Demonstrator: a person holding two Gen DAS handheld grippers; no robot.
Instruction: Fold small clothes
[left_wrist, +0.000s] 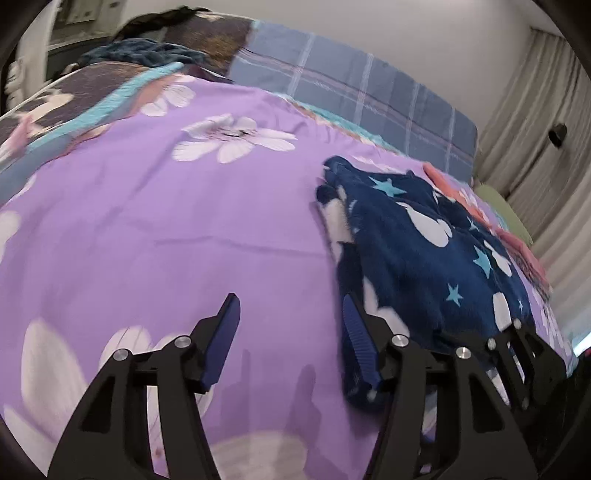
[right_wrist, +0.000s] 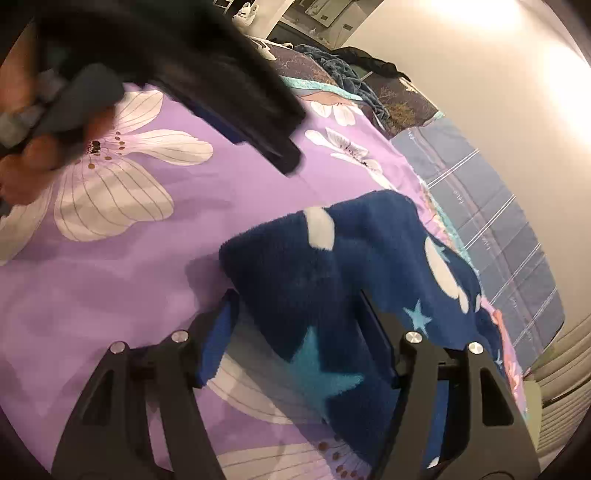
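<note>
Both grippers' jaws stand apart, left gripper (left_wrist: 291, 332) just beside the fleece garment (left_wrist: 417, 251), right gripper (right_wrist: 299, 325) straddling it.

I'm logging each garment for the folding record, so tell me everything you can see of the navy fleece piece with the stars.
The navy fleece garment is plush and fuzzy, printed with light blue stars and white rounded shapes. It lies folded into a thick, slightly rumpled bundle on the purple floral bedspread, towards the side with a plaid pillow. The right tool straddles its near end, jaws open. The left tool is open beside it, one finger at its edge. What kind of garment it is cannot be told.
</note>
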